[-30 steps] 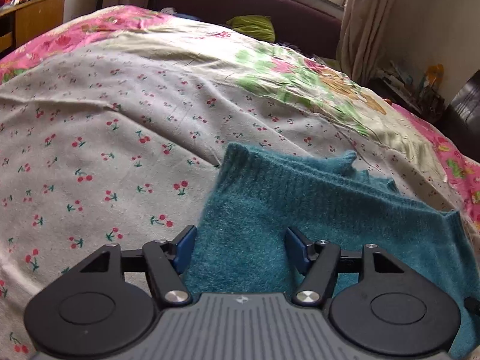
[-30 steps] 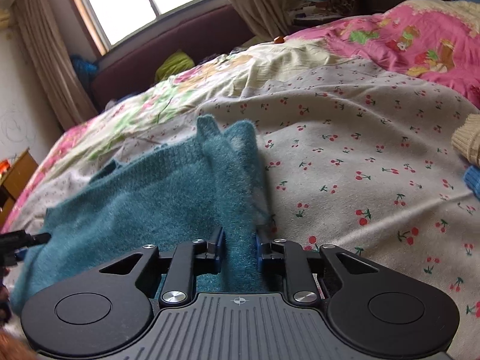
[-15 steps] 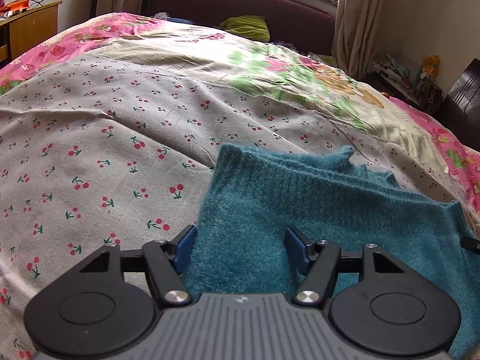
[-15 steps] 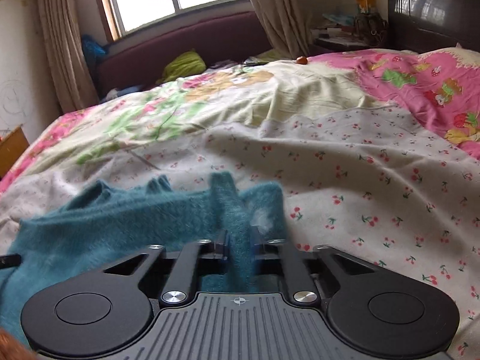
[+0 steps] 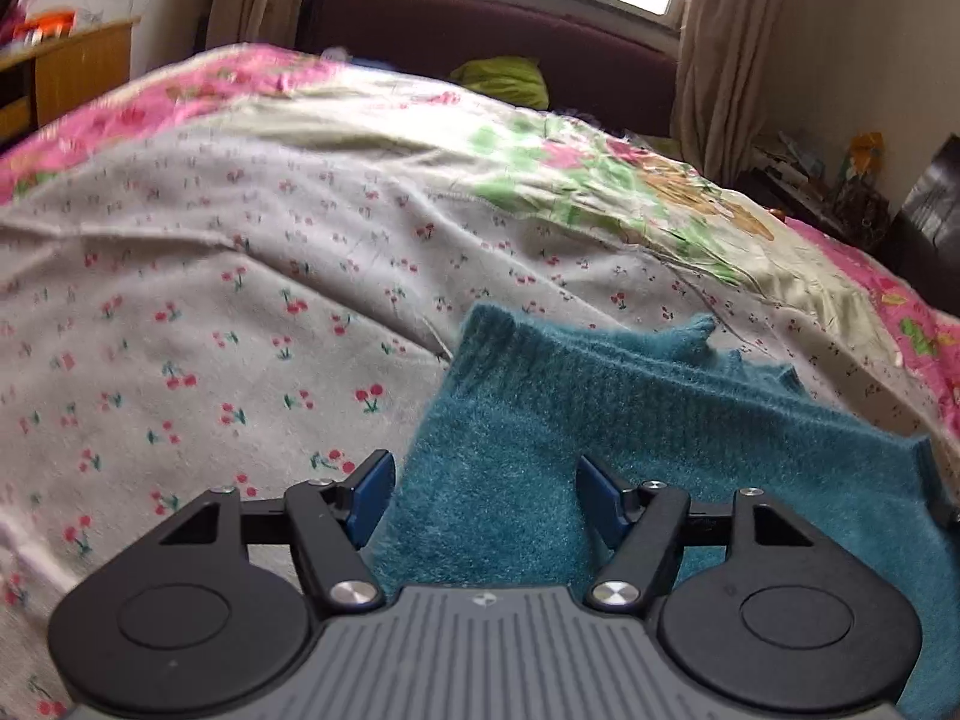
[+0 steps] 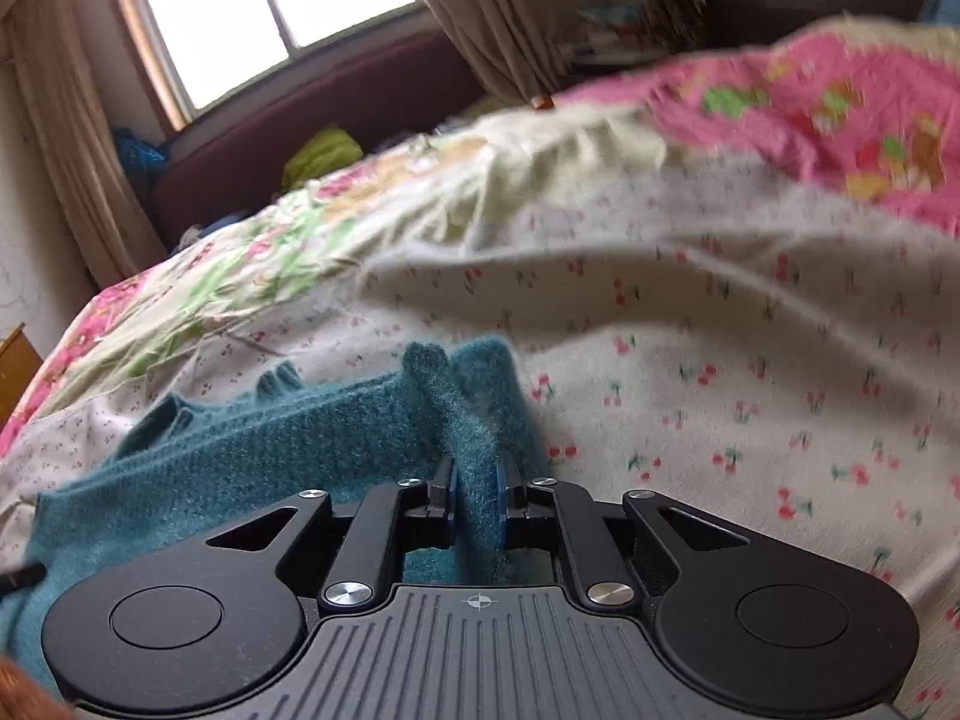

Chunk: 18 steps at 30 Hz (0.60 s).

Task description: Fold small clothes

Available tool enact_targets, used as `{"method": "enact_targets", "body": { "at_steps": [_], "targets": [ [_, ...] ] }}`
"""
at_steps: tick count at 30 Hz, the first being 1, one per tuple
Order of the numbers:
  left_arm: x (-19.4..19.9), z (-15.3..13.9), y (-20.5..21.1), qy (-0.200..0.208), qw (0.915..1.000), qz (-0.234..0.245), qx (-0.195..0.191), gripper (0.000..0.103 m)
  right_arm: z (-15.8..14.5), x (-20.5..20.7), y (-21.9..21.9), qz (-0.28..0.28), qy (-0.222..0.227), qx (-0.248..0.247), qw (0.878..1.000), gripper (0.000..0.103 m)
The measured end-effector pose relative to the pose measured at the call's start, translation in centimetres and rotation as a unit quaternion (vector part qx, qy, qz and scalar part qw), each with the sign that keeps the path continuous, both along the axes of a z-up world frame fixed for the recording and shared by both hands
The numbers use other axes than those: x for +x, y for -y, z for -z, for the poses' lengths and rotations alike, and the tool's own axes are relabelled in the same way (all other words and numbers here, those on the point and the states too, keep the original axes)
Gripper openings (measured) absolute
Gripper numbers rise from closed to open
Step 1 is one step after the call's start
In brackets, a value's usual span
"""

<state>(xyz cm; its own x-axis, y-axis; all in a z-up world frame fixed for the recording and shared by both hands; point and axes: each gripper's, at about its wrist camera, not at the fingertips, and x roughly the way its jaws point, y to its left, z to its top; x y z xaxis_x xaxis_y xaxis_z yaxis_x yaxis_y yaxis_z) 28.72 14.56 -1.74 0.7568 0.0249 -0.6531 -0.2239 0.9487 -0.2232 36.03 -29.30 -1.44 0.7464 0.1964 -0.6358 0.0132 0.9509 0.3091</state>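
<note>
A small teal knitted garment lies on the cherry-print bedsheet. My left gripper is open, its blue pads on either side of the garment's near left corner, the fabric lying between them. In the right wrist view my right gripper is shut on a bunched fold at the garment's right end, which stands up in a ridge. The rest of the garment spreads away to the left.
A floral pink and green quilt covers the far part of the bed. A dark red headboard and a window are behind it, with a green bundle. A wooden desk stands at the left. A cluttered bedside table is at the right.
The right gripper has stayed shut on the fold and swung, tilting its view. The left gripper has stayed open over the corner with small camera shifts.
</note>
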Motion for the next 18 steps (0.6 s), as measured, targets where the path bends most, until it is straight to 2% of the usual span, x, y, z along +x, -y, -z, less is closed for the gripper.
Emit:
{"method": "enact_targets", "body": {
  "at_steps": [2,6,9,12,15,18],
  "targets": [
    [0.2,0.6,0.2,-0.013,0.9998,0.005,0.012,0.079,0.4,0.3,0.0,-0.004,-0.009,0.001,1.000,0.015],
    [-0.1,0.3,-0.4,-0.010,0.9995,-0.016,-0.024,0.078,-0.5,-0.6,-0.2,-0.006,0.000,-0.007,1.000,0.025],
    [-1.0,-0.5,0.0,0.003,0.9999,-0.013,-0.008,0.078,-0.9,-1.6,0.3,-0.007,0.006,-0.007,1.000,0.044],
    [-1.8,-0.9,0.4,0.011,0.9998,-0.009,0.012,0.078,-0.9,-2.8,0.9,-0.018,0.004,0.007,1.000,0.052],
    [-2.0,0.0,0.4,0.000,0.9998,-0.013,0.018,0.079,-0.1,-3.7,1.3,-0.023,-0.001,-0.003,1.000,0.066],
    [-1.9,0.9,0.1,-0.009,0.9997,-0.022,0.002,0.083,0.4,-4.2,2.2,-0.017,-0.003,0.019,1.000,0.066]
  ]
}}
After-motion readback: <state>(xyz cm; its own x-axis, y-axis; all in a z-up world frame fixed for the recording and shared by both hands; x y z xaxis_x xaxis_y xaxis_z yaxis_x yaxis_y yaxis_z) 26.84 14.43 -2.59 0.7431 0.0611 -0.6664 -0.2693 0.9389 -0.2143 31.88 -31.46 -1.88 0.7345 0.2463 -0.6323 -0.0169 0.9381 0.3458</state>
